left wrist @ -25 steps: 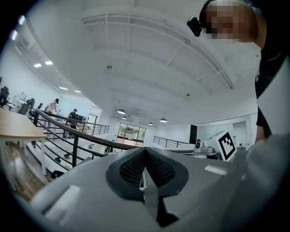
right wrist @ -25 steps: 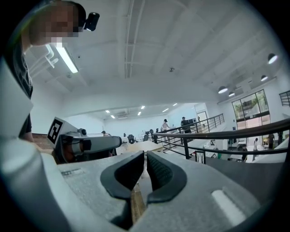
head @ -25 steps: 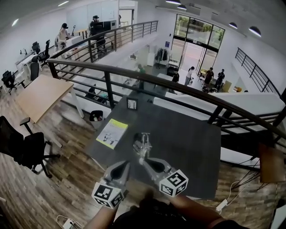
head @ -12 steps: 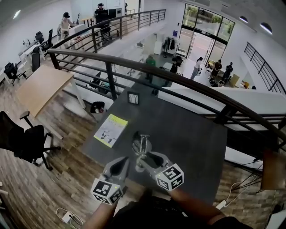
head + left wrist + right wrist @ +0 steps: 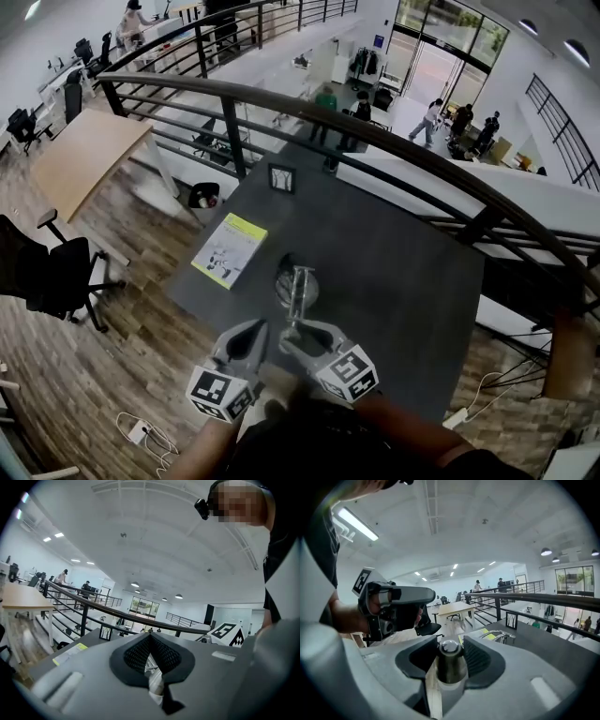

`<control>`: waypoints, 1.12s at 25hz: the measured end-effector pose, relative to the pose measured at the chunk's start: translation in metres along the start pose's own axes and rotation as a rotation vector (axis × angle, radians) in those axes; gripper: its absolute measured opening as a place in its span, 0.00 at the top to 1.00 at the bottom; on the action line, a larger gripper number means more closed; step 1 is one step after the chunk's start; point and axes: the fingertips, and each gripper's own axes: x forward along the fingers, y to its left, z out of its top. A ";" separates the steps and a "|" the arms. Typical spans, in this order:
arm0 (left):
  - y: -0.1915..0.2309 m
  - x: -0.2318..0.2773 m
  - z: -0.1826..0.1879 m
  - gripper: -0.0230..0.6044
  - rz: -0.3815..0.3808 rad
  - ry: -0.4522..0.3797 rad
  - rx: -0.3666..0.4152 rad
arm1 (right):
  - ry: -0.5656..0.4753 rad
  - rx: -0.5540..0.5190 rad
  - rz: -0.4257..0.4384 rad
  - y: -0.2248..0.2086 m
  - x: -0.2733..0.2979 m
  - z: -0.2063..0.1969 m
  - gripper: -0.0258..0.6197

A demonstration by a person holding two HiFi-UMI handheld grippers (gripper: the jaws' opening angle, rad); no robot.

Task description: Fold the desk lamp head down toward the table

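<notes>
Metal lamp (image 5: pixel 298 292) stands within right claw (image 5: pixel 451 657), jaws opening.

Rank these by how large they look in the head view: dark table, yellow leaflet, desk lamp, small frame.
1. dark table
2. yellow leaflet
3. desk lamp, only slightly smaller than the leaflet
4. small frame, though it stands farthest from the camera

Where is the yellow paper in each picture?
Head view: the yellow paper lies on the table, left of middle.
Left gripper view: low at the left.
Right gripper view: a thin strip right of middle.
Shared landmark: the small standing frame at the table's far edge.
</notes>
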 end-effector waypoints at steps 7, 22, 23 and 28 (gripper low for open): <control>0.004 -0.005 -0.022 0.96 0.009 0.044 -0.024 | 0.118 0.042 -0.018 0.000 0.021 -0.058 0.74; 0.008 -0.021 -0.050 0.96 0.021 0.108 -0.044 | 0.269 -0.024 -0.133 -0.034 0.078 -0.142 0.76; 0.007 -0.021 -0.049 0.96 0.018 0.106 -0.045 | 0.277 -0.028 -0.138 -0.036 0.081 -0.145 0.76; 0.005 -0.026 -0.052 0.96 0.014 0.106 -0.038 | 0.301 -0.047 -0.155 -0.044 0.088 -0.159 0.76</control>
